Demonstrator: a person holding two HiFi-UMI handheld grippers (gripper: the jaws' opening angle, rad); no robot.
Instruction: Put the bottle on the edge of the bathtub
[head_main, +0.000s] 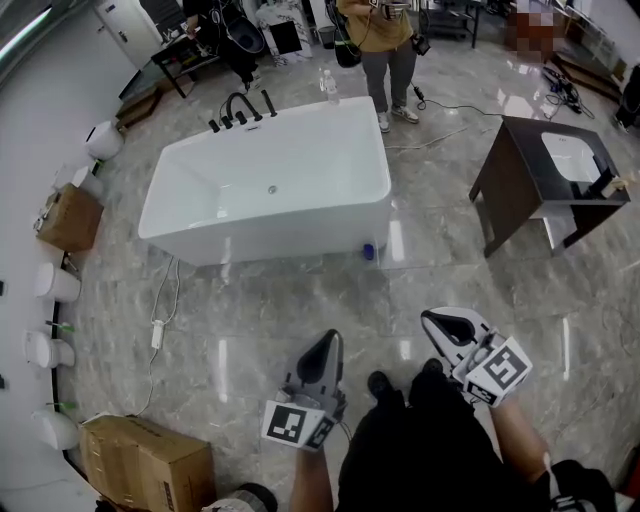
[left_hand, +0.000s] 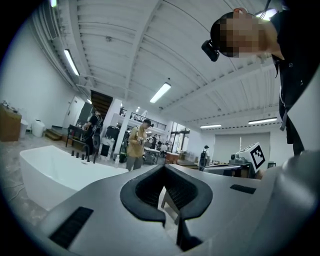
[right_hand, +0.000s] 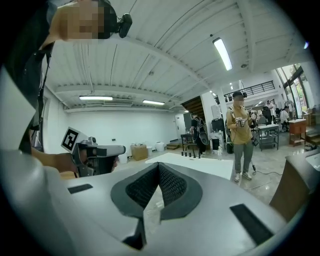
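At the far corner of the bathtub (head_main: 270, 240) stands the clear bottle (head_main: 329, 87) (light, thin-walled, slick, I judge; best pinched round its middle), well apart from the left claw (head_main: 327, 345) and right claw (head_main: 440, 325), both closed on nothing.
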